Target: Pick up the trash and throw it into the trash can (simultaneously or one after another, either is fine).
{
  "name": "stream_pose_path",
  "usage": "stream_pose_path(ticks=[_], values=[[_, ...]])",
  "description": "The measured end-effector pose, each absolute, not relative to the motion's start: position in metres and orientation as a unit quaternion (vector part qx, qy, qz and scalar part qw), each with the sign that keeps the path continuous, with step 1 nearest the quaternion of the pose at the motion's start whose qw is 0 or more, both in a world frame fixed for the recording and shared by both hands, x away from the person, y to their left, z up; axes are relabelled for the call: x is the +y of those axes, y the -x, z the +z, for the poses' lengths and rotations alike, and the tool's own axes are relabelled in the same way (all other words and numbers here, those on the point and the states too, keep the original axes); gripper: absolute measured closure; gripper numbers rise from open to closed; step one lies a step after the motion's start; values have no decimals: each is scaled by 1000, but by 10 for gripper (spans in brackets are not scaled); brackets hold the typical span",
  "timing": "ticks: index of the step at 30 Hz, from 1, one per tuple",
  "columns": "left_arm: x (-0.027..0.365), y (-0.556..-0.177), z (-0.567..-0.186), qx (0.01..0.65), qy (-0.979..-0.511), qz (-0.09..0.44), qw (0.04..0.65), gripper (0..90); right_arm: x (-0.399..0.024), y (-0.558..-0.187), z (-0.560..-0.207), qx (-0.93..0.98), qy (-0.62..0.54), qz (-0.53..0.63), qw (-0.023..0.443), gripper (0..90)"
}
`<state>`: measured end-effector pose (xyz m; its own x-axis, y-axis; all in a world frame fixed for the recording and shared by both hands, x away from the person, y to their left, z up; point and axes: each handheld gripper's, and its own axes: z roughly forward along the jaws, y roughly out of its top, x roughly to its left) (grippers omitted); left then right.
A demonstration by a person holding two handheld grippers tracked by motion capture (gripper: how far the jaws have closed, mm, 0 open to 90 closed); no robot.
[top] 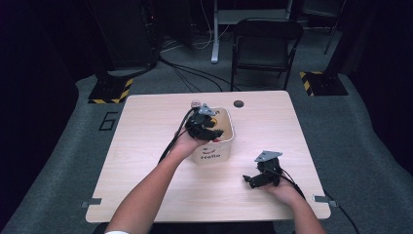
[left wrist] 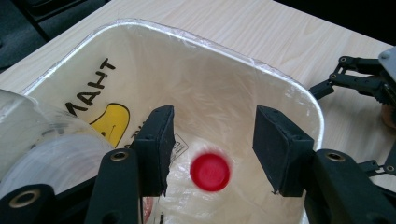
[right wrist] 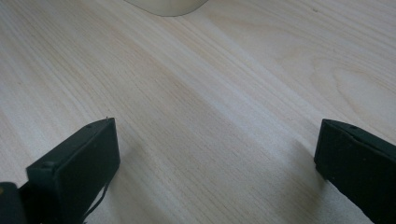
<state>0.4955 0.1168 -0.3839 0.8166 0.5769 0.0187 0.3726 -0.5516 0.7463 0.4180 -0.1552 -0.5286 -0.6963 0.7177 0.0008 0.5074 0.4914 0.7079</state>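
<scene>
A: Nearest the lens, the left gripper (left wrist: pixel 212 149) has its two black fingers (left wrist: pixel 156 144) parted, with nothing pressed between them.

B: And the red cap (left wrist: pixel 210 171)?

A: A blurred red disc inside the white tub (left wrist: pixel 299 88), seen in the gap between those fingers and touching neither. I can't tell whether it rests on the bottom.

B: Where is the tub?

A: Near the middle of the wooden surface (top: pixel 146 146), with the left gripper (top: pixel 204 124) over its mouth. A clear plastic thing (left wrist: pixel 42 154) sits at the tub's rim.

B: The right gripper (top: pixel 260 176)?

A: Well apart, low over bare wood, its fingers (right wrist: pixel 74 172) spread wide and released.
</scene>
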Motion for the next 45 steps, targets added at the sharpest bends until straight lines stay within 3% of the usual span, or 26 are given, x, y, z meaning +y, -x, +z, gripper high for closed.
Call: stream_pose_path(ticks=[6,27,45], values=[[135,-487,-371,281,-857,142,407,376,-155,-418,-529,850,-361,353,149,0],[223,-451,-358,315,-832,179,421,334,-155,-419,-529,849,-361,355,151,0],[292,-419,-397,352,-815,207,411,326,-154,-418,-529,849,-365,353,149,0]])
